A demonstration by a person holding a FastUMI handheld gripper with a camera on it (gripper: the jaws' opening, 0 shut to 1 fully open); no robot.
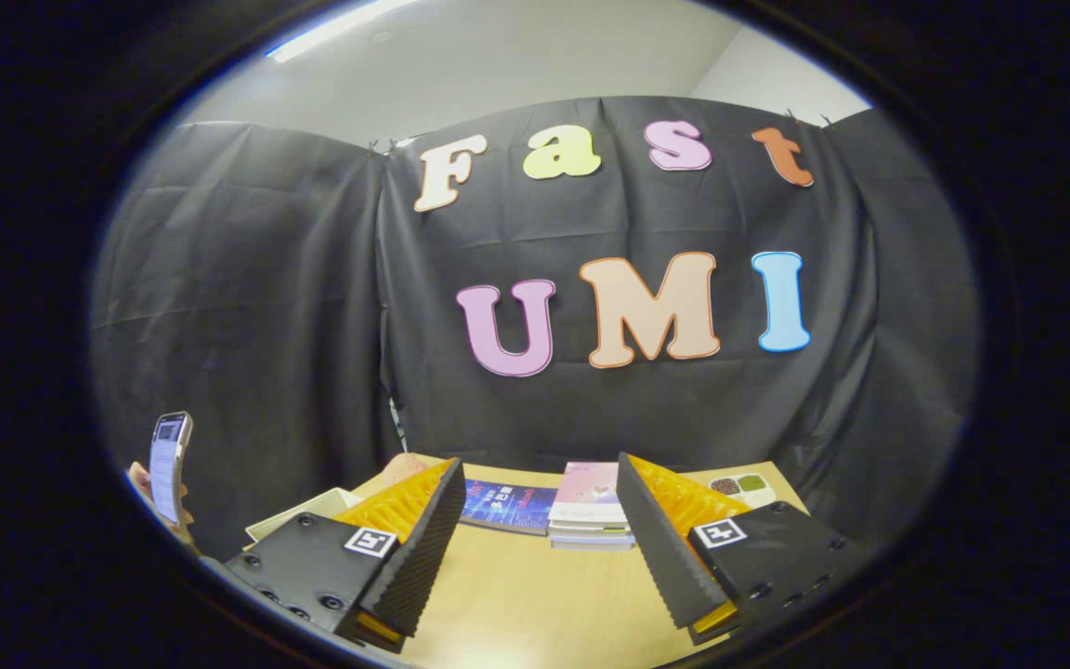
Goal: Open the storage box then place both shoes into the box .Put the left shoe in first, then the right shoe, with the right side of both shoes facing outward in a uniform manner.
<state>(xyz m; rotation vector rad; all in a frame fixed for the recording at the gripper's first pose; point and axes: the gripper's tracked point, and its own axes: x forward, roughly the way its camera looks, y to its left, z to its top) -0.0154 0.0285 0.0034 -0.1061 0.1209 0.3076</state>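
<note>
Hand-held gripper (537, 461) agape before half-hidden books (589, 513)

No text is legible: the book covers (509, 506) and the phone screen (167, 465) are too small to read.

Black cloth wall (312, 307) hangs in folds behind light wooden table (535, 595). White ceiling (498, 65) above, strip light (335, 32) near its edge. Books (554, 509) stacked at table's far side, against cloth.
</note>
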